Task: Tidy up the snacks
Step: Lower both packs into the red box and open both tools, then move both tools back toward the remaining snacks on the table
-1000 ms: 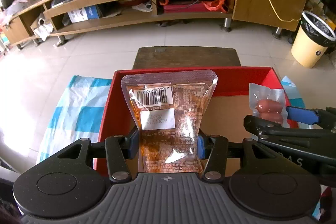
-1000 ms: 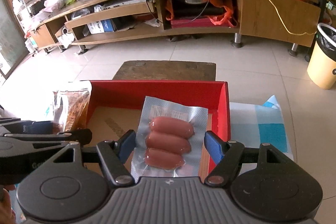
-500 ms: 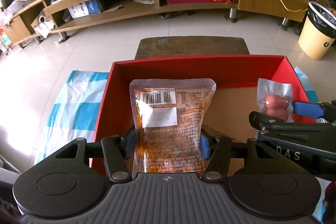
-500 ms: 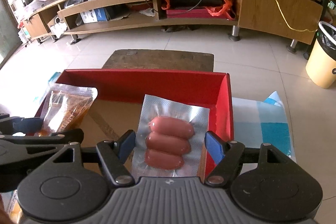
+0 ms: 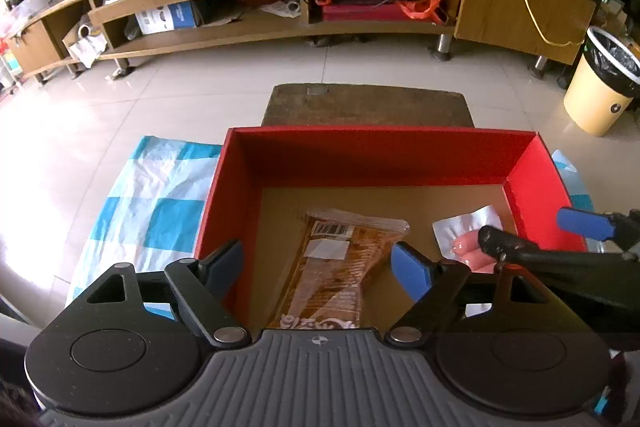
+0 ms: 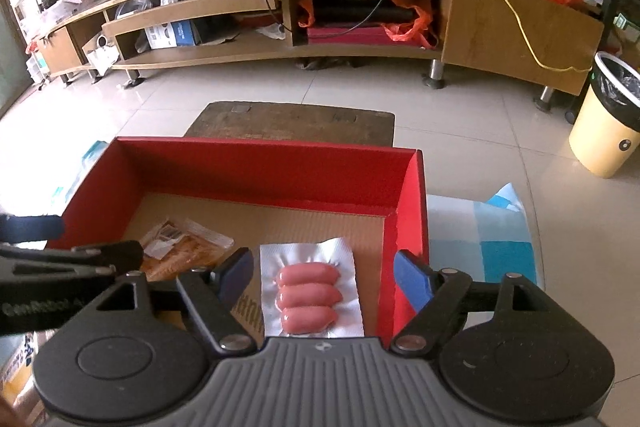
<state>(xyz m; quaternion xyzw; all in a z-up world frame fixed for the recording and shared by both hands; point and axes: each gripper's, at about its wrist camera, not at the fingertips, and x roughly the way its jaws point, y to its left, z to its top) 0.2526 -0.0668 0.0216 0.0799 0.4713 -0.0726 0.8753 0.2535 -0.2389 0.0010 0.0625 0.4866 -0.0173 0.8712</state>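
Red cardboard box (image 5: 532, 175) with a plain brown floor fills the middle of the left wrist view, resting on a blue-and-white checked plastic sheet (image 5: 152, 203). The left gripper (image 5: 326, 263) hangs over the box with its jaws spread wide; they have just been opening, and nothing is pressed between them. Below the gap, the clear orange-brown snack pouch with a barcode label (image 5: 340, 267) lies flat on the box floor, touched by neither blue pad. To its right lies the silver vacuum pack of three pink sausages (image 5: 464, 233), partly hidden by the right gripper's black finger.

From the right wrist view, the right gripper (image 6: 324, 277) hovers above the same red box (image 6: 264, 167), near its right wall. Its jaws have also just been opening and stand wide, clear of the sausage pack (image 6: 310, 291), which lies flat on the box floor between them. The snack pouch (image 6: 188, 245) lies to the left in the box, partly behind the left gripper's finger. A cream-yellow bin (image 6: 606, 139) stands on the tiled floor to the far right.
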